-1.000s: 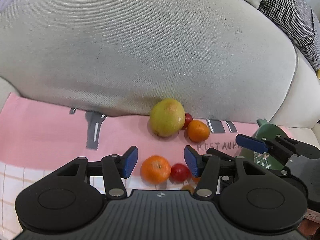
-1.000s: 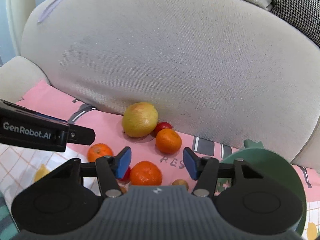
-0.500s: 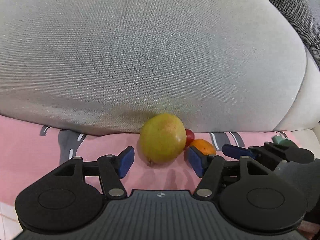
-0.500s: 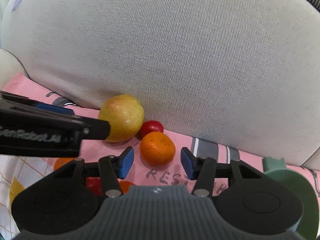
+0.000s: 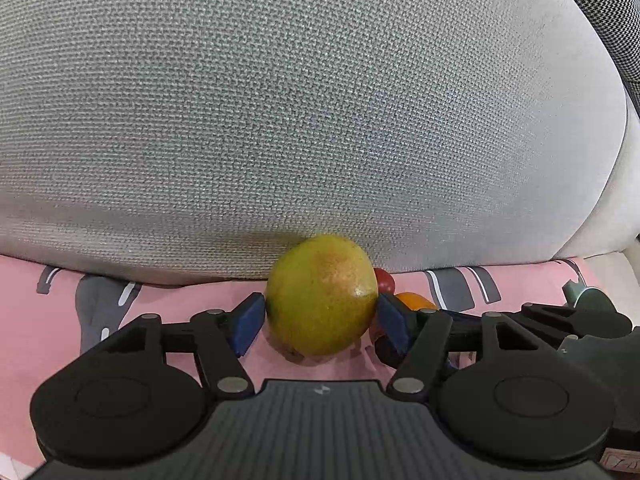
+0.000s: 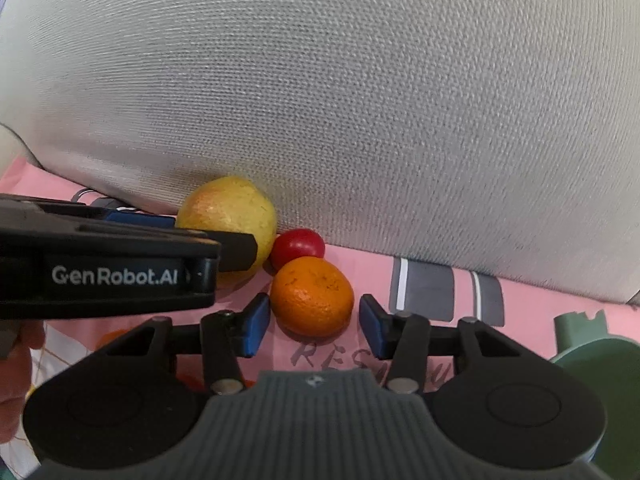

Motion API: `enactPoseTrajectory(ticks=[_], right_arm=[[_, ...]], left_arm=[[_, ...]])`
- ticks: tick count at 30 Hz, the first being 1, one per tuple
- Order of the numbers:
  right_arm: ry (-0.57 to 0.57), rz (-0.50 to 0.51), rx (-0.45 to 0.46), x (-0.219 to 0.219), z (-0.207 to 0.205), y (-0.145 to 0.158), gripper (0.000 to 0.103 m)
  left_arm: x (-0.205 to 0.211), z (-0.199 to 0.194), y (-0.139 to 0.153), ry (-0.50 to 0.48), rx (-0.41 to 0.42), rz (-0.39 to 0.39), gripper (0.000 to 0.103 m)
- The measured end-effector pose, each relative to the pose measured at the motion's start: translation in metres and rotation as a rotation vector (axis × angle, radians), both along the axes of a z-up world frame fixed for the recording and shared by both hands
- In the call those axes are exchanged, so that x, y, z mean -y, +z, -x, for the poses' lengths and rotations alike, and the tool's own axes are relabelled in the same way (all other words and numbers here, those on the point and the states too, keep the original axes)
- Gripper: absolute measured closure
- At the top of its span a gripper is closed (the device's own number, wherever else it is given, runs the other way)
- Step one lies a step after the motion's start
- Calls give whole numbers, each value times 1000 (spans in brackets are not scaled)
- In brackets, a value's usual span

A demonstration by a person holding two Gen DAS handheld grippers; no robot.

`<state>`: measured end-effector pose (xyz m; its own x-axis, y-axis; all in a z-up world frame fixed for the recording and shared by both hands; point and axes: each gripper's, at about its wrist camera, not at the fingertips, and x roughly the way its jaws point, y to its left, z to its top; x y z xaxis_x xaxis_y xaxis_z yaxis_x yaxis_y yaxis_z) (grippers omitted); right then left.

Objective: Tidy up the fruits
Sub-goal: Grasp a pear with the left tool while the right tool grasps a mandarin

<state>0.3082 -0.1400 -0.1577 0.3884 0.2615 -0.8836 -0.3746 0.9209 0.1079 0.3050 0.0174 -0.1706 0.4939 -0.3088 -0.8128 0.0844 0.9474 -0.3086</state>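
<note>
A large yellow-green fruit (image 5: 322, 294) lies on the pink cloth (image 5: 160, 304) against the grey cushion. My left gripper (image 5: 320, 322) is open with its blue pads close on either side of it. The fruit also shows in the right wrist view (image 6: 228, 212). An orange mandarin (image 6: 312, 296) lies beside it, with a red cherry tomato (image 6: 298, 244) behind. My right gripper (image 6: 314, 322) is open, its pads flanking the mandarin's near side with small gaps. The mandarin (image 5: 414, 300) and tomato (image 5: 385, 278) peek out behind my left gripper's right finger.
The grey sofa cushion (image 6: 360, 100) rises directly behind the fruits. A green bowl (image 6: 592, 356) stands at the right on the cloth. The left gripper's body (image 6: 108, 268) crosses the left of the right wrist view. More orange fruit (image 6: 114, 336) lies under it.
Both grippers have moved forward toward the cushion. The left one now straddles the yellow-green fruit, the right one straddles the mandarin. Both stay open.
</note>
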Motion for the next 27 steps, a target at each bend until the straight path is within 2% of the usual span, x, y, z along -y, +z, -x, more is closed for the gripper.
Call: enactPoseTrajectory(ticks=[5,12,19,27], right_arm=[[-4,-6,0,0,-1,-1,59],[3,-24,3,3,-1,2,60],[38,-54,53,10,10,23,61],[77,-107,104,26,48,55,61]], left_arm=[[3,-6,-6,9,-17,16,29],[11,-8,-7,26,-20,0,30],[4,9,13,62,2,-9,31],[-1,45,50,110,29,-13,31]])
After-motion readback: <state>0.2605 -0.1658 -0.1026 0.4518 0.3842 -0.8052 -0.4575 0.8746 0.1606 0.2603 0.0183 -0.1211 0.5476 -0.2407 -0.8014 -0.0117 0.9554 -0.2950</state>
